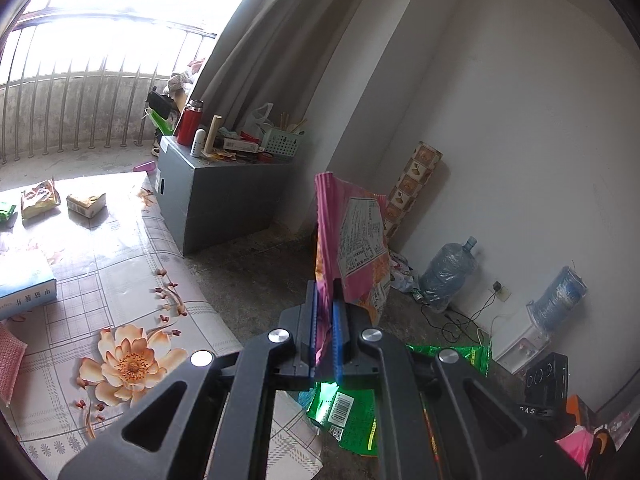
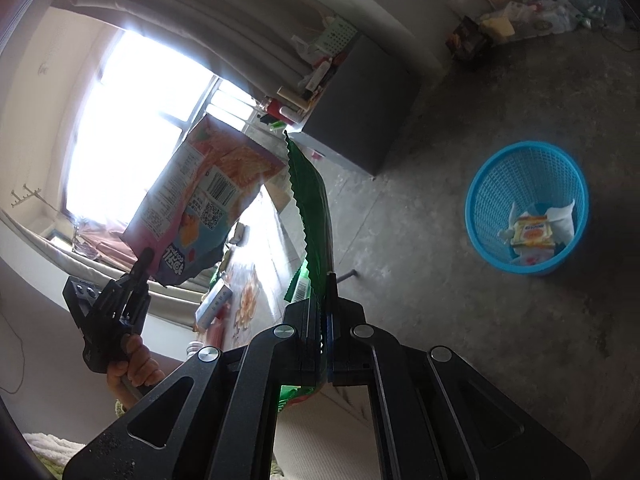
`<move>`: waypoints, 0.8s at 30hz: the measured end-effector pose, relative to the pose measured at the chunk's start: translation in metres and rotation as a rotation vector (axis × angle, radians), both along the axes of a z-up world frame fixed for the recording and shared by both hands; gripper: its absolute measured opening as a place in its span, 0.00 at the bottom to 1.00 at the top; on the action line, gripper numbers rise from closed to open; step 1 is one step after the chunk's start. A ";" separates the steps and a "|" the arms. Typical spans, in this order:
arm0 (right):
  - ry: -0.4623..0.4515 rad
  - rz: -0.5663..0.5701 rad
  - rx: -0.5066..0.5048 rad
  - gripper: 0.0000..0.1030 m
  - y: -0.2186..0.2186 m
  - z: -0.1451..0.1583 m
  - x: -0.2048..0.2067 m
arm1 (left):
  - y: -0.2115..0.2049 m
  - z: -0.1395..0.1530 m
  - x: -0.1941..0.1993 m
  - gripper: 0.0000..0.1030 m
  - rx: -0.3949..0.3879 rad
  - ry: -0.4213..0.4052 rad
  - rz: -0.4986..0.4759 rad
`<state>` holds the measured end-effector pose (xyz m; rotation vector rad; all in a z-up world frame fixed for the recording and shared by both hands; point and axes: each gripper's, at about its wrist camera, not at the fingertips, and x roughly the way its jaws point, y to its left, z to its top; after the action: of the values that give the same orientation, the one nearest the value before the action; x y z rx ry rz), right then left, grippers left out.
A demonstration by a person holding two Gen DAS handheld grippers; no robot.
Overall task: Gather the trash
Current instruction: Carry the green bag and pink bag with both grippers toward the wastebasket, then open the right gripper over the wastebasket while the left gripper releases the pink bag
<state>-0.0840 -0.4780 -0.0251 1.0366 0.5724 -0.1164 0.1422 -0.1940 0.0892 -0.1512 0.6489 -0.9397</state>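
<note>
Green wrapper [image 2: 314,216] in right tongs [image 2: 323,280]; wrappers in blue basket [image 2: 496,184].

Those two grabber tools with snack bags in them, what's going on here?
A person is picking up trash with a handheld gripper in each hand. The left gripper is clamped on a pink snack bag, the right gripper on a green wrapper. A blue wastebasket on the floor already holds some packets. More wrappers lie on the flowered table.

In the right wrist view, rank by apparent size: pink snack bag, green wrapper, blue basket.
1. Pink snack bag, though nearness inflates it.
2. Blue basket, farther off.
3. Green wrapper, seen nearly edge-on, so uncertain.
</note>
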 end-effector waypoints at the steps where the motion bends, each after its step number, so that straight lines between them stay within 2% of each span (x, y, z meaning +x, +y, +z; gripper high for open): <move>1: 0.002 -0.012 0.005 0.00 -0.005 -0.002 -0.002 | -0.007 -0.001 -0.002 0.05 0.005 -0.002 -0.009; 6: 0.010 -0.086 0.041 0.00 -0.039 -0.016 -0.013 | -0.048 -0.011 -0.009 0.05 0.023 -0.007 -0.040; 10: 0.023 -0.164 0.098 0.00 -0.074 -0.040 -0.016 | -0.085 -0.018 -0.014 0.05 0.040 -0.029 -0.054; 15: 0.074 -0.272 0.176 0.00 -0.116 -0.091 -0.015 | -0.130 -0.034 -0.022 0.05 0.080 -0.058 -0.080; 18: 0.111 -0.341 0.227 0.01 -0.134 -0.129 -0.010 | -0.154 -0.051 -0.026 0.05 0.126 -0.037 -0.091; 21: 0.196 -0.371 0.231 0.06 -0.149 -0.172 0.008 | -0.173 -0.068 -0.028 0.05 0.168 -0.021 -0.104; 22: 0.245 -0.382 0.222 0.14 -0.152 -0.188 0.015 | -0.179 -0.074 -0.028 0.05 0.183 -0.022 -0.108; 23: 0.309 -0.386 0.214 0.39 -0.154 -0.204 0.021 | -0.184 -0.079 -0.030 0.05 0.200 -0.023 -0.110; 24: 0.388 -0.393 0.205 0.48 -0.156 -0.219 0.026 | -0.189 -0.085 -0.031 0.05 0.217 -0.019 -0.115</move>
<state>-0.0577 -0.6340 -0.2439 1.3295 0.7350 -0.6260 0.1115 -0.3832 0.0045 0.0888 0.7433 -0.9725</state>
